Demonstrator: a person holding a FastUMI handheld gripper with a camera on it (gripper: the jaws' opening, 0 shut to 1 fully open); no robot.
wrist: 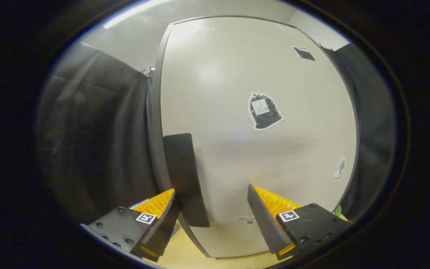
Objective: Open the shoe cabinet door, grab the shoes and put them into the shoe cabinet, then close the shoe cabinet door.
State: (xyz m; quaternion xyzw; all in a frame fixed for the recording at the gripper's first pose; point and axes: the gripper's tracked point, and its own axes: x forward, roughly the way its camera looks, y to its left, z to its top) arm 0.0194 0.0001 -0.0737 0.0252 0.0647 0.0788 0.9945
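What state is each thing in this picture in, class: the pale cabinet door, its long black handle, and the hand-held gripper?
Pale flat shoe cabinet door: shut, as far as the view shows; no gap visible.
Long black handle: upright along the door's edge, between the fingers, close beside one finger; contact unclear.
Gripper: open, fingers spread either side of the handle, not clamped on it.

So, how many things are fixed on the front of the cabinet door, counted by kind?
Handle: 1, the black handle by the door's edge, just ahead of the open tool.
Clear stickers: 3, a bag picture, a dark one near the top, a small pale one.
Total: 4. Fainter marks are too dim to count.
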